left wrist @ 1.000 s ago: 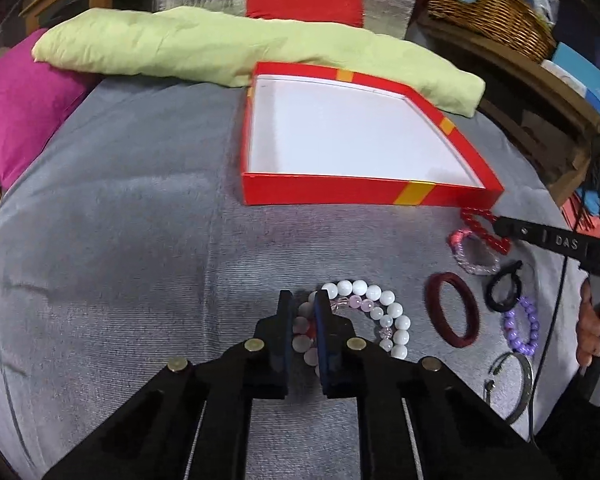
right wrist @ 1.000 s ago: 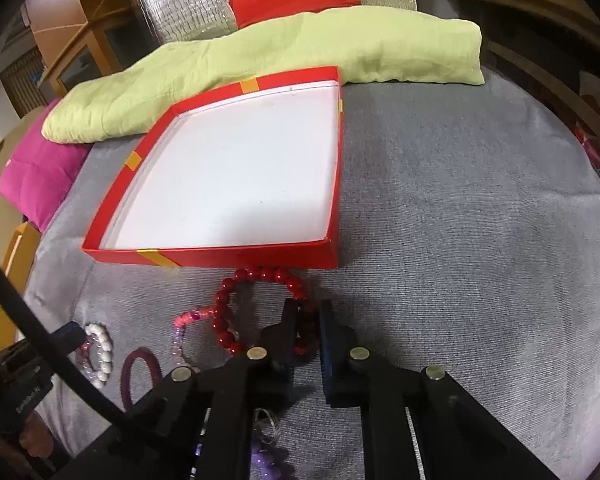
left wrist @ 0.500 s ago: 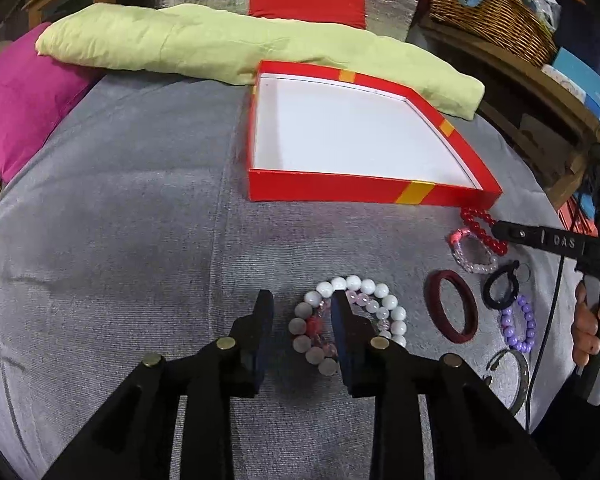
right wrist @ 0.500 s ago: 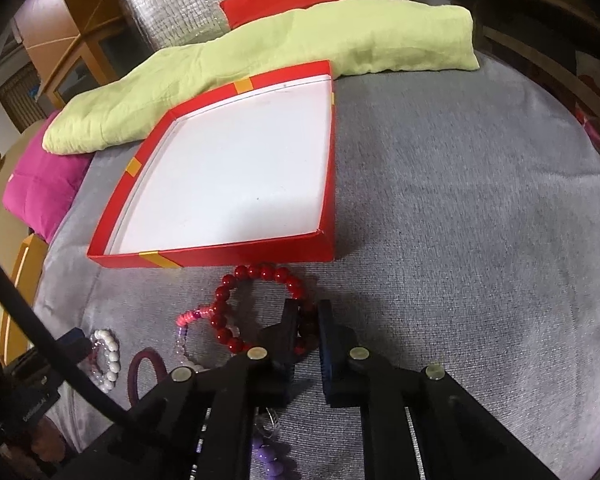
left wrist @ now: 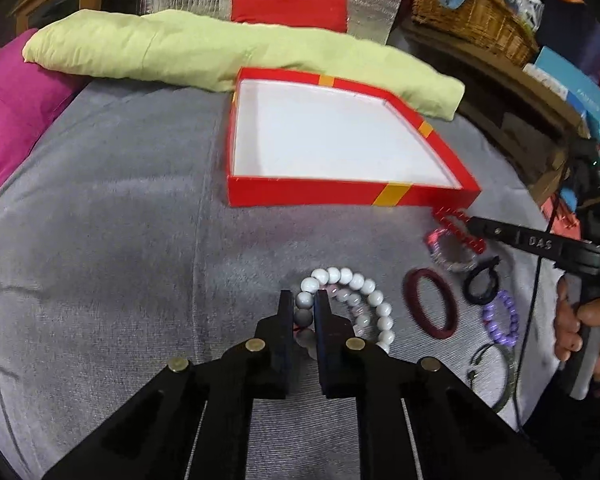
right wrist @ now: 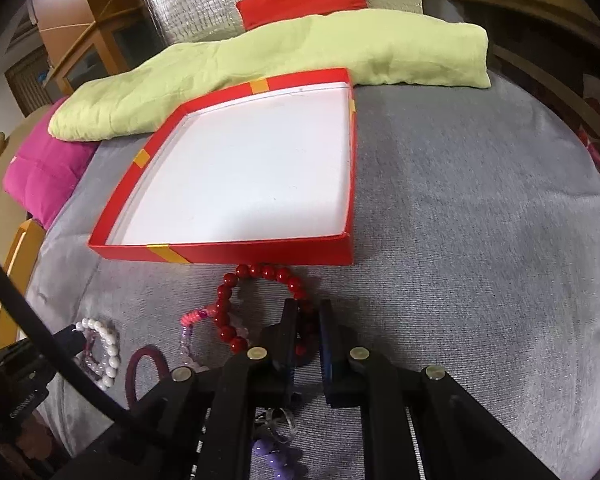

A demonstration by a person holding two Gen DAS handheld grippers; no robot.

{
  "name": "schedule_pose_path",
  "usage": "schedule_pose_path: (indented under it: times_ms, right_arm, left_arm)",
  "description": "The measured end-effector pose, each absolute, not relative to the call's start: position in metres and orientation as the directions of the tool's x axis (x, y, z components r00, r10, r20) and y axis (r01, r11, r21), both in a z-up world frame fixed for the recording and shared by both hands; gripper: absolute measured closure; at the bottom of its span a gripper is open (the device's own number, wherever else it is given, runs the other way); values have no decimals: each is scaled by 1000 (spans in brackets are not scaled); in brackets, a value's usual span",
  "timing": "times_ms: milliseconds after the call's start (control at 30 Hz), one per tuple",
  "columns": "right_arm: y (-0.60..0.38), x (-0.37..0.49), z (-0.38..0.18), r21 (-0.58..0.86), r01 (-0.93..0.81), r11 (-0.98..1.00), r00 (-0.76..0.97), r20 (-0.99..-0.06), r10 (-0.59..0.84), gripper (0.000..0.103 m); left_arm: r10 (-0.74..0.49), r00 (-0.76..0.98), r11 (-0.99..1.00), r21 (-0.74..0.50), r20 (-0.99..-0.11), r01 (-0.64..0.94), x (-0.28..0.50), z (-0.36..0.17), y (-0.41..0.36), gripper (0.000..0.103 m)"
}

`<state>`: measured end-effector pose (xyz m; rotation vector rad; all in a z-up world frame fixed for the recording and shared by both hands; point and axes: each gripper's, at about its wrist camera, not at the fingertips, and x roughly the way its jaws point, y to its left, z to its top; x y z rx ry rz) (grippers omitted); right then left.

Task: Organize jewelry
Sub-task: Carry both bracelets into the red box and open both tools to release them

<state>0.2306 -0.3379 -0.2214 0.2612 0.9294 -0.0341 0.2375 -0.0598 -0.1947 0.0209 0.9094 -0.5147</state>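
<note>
The left gripper (left wrist: 304, 300) is sitting at the lower centre of its own view, its jaws clenched on a bead of the white bead bracelet (left wrist: 352, 308), which is lying on the grey bed cover (left wrist: 120, 240). A paler pink bracelet is lying tangled inside the white ring.

The right gripper (right wrist: 309, 312) is showing at the lower centre of its view, its jaws clamped on the near side of the red bead bracelet (right wrist: 256, 280). That bracelet is lying on the cover just in front of the red box (right wrist: 228, 250), its far beads nearly touching the box wall. In the left view the same gripper is reaching in from the right edge, with a hand (left wrist: 584, 328) wrapping its handle.

The box is resting open in the upper middle of both views, its white floor bare, with orange stripes crossing its red rim.

To the right of the white bracelet in the left view, a dark red bangle (left wrist: 432, 304), a black ring (left wrist: 480, 280), a purple bead bracelet (left wrist: 500, 320) and a thin metal bangle (left wrist: 496, 372) are lying apart from each other on the cover. A pink bead bracelet (left wrist: 448, 248) is lying partly under the red one.

Behind the box, a pale green pillow (left wrist: 180, 56) is stretching across the frame, with a magenta cushion (left wrist: 12, 100) at the left edge and a red cushion (left wrist: 288, 6) above it.
</note>
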Motion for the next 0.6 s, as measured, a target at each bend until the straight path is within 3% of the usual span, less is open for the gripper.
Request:
schedule_pose_path:
  times_ms: [367,600]
  right_arm:
    - [-358,226,-199,435,93,895,676,-688,264,92]
    - [-367,219,-182,545,22,838,720,-590,365,92]
  left_arm:
    - [-477,547,861,-242,-688,447,237,-160,-57,94]
    - [-469,609,861,-177,-640,477,263,-121,-76,94]
